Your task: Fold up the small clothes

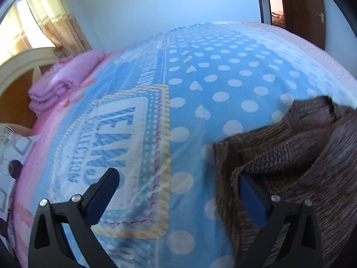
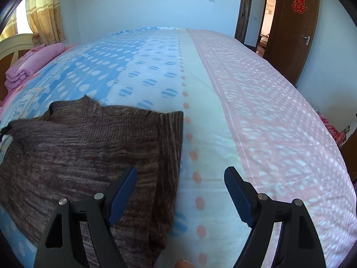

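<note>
So far the folding looks barely begun, judging by how things lie. The brown knitted sweater [image 2: 84, 143] rests on the dotted bedspread [image 2: 223, 93], mostly spread flat, its neckline toward the far end of the bed and 1 side edge lying in a ribbed strip near the bed's middle. In the left wrist view the garment's near edge is rumpled and raised, with 1 fold of knit draped over the tip of that tool's right-hand finger.

The left gripper [image 1: 178, 185] stands wide open; it clamps nothing, though cloth touches or covers 1 fingertip. The right gripper [image 2: 180, 178] is also spread wide and holds nothing, with 1 finger over the sweater's side edge and the other over bare bedspread.

No tidy fold shows in the sweater yet, so the side folds and the final halving all appear to remain. A stack of pink folded cloth [image 2: 33, 62] sits by the headboard [image 2: 11, 42], well apart from the sweater; whether it belongs to this task cannot be told.
</note>
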Demonstrator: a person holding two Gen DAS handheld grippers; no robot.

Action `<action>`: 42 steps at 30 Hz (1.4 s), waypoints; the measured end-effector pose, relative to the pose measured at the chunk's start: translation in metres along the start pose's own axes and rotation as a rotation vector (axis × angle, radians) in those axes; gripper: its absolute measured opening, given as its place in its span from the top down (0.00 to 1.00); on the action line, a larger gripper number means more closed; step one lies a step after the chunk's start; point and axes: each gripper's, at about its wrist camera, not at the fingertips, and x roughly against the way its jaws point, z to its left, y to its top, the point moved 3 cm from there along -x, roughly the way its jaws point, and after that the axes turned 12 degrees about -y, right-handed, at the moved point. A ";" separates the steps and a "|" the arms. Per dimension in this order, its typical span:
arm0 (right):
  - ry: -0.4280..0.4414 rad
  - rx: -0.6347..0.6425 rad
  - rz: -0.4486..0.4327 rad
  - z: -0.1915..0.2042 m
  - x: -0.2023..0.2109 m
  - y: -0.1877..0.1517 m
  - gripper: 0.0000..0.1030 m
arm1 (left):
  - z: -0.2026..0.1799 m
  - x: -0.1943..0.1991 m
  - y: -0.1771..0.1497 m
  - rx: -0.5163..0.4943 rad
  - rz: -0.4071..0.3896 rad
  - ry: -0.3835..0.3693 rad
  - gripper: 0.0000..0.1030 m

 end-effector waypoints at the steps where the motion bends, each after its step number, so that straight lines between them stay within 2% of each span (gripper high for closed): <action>1: 0.008 0.002 -0.008 0.004 0.004 -0.002 0.21 | 0.000 -0.005 0.005 0.019 0.017 -0.016 0.00; 5: 0.047 0.024 -0.034 0.023 0.016 -0.010 0.21 | -0.004 -0.026 0.021 0.090 0.096 -0.075 0.00; 9: 0.064 0.050 -0.034 0.033 0.017 -0.021 0.22 | 0.008 -0.032 0.033 0.190 0.100 -0.050 0.00; 13: 0.078 0.014 -0.038 0.021 0.014 -0.021 0.22 | 0.024 -0.023 0.032 0.200 0.064 0.052 0.00; 16: 0.093 -0.070 -0.034 0.003 0.006 -0.007 0.22 | 0.025 -0.006 0.018 0.185 0.020 0.081 0.00; 20: 0.134 -0.119 0.008 0.001 -0.016 0.014 0.52 | -0.003 0.007 -0.009 0.117 0.004 0.053 0.00; 23: 0.112 -0.076 0.028 0.015 -0.034 0.024 0.62 | -0.029 0.009 -0.029 0.073 0.000 0.023 0.00; 25: 0.088 -0.065 0.106 0.018 -0.052 0.021 0.75 | -0.042 0.002 -0.037 0.025 0.025 0.044 0.00; 26: 0.075 -0.078 0.110 0.016 -0.055 0.018 0.79 | -0.045 -0.002 -0.042 0.005 0.033 0.069 0.00; 27: 0.068 -0.076 0.099 0.014 -0.053 0.017 0.79 | -0.046 -0.007 -0.046 -0.004 0.043 0.097 0.00; 29: 0.025 -0.066 0.088 0.007 -0.041 0.012 0.79 | -0.039 -0.004 -0.048 0.023 0.025 0.086 0.00; 30: 0.034 -0.076 0.083 0.002 -0.034 0.010 0.79 | -0.035 0.000 -0.050 0.045 0.029 0.084 0.00; 32: 0.115 -0.122 0.084 -0.012 -0.016 -0.001 0.78 | -0.028 0.012 -0.054 0.082 0.018 0.075 0.00; 37: 0.209 -0.116 0.099 -0.020 0.027 -0.040 0.65 | -0.028 0.043 -0.085 0.082 -0.037 0.039 0.00; 40: 0.220 -0.071 0.135 -0.010 0.028 -0.063 0.65 | -0.032 0.041 -0.103 0.067 -0.024 0.040 0.00; 42: 0.183 -0.043 0.159 -0.005 0.020 -0.075 0.66 | -0.033 0.039 -0.105 0.069 -0.031 0.034 0.00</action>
